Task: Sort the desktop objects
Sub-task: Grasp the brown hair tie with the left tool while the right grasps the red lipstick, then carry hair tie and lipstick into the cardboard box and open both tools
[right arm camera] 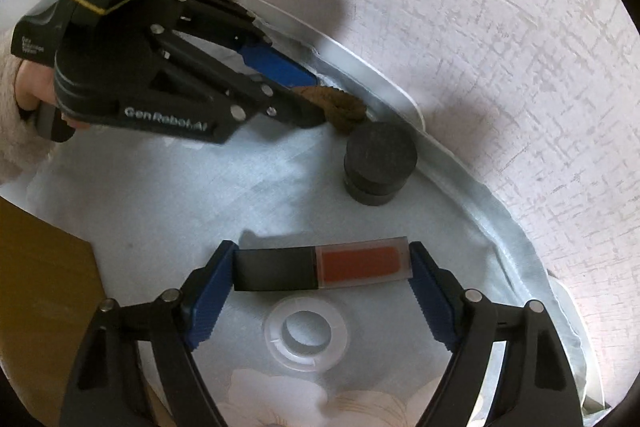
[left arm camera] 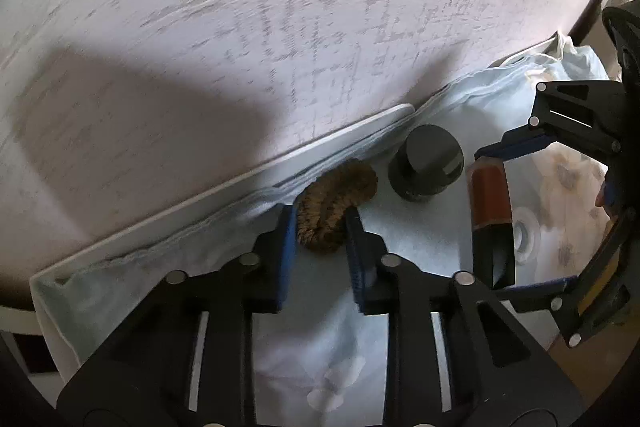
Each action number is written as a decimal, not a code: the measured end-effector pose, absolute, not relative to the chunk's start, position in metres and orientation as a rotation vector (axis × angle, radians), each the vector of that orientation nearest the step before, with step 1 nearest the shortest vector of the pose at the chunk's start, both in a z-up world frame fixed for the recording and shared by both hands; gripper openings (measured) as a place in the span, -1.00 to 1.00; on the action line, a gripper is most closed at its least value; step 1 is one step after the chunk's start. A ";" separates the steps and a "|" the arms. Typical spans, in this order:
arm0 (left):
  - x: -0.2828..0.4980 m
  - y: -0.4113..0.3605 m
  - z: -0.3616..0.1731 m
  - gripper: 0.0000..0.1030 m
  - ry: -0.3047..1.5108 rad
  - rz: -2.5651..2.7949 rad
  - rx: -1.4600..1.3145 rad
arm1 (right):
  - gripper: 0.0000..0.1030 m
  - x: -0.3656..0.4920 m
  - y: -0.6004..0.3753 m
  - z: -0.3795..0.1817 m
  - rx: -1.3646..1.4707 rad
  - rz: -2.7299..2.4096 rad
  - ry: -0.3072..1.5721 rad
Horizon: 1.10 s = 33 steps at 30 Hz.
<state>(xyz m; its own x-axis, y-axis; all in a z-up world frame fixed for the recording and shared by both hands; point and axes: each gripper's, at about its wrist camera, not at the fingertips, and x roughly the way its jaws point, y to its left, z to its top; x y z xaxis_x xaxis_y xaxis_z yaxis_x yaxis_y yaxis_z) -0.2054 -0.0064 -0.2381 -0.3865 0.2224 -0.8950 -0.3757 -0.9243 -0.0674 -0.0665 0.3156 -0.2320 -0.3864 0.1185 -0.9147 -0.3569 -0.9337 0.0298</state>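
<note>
My left gripper [left arm camera: 320, 219] is shut on a brown fuzzy hair tie [left arm camera: 336, 203], held against the white cloth by the tray's rim; it also shows in the right wrist view [right arm camera: 346, 107] with the left gripper [right arm camera: 310, 99] on it. My right gripper [right arm camera: 322, 261] is shut on a lip-gloss tube [right arm camera: 320, 267] with a black cap and red-brown clear body, gripped end to end. In the left wrist view the tube [left arm camera: 490, 211] and right gripper [left arm camera: 524, 219] are at the right. A small black round jar [left arm camera: 426, 163] stands between them, also in the right wrist view [right arm camera: 378, 163].
A white tray [left arm camera: 240, 175] lined with a pale cloth [right arm camera: 160, 195] sits against a textured white wall [left arm camera: 280, 7]. A clear plastic ring cap [right arm camera: 306, 333] lies on the cloth below the tube. A brown wooden surface [right arm camera: 44, 287] is at the left.
</note>
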 end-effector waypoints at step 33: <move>-0.041 0.043 -0.047 -0.66 0.332 2.295 -1.363 | 0.57 0.048 0.211 -0.055 -1.461 2.406 0.420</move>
<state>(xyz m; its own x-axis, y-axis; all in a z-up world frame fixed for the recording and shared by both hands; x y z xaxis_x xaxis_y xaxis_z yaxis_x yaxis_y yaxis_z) -0.0405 0.0426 -0.0471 -0.4121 0.2535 -0.8752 -0.4913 -0.8708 -0.0209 0.0480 0.2114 -0.0547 -0.4409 0.0978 -0.8922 -0.3946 -0.9140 0.0948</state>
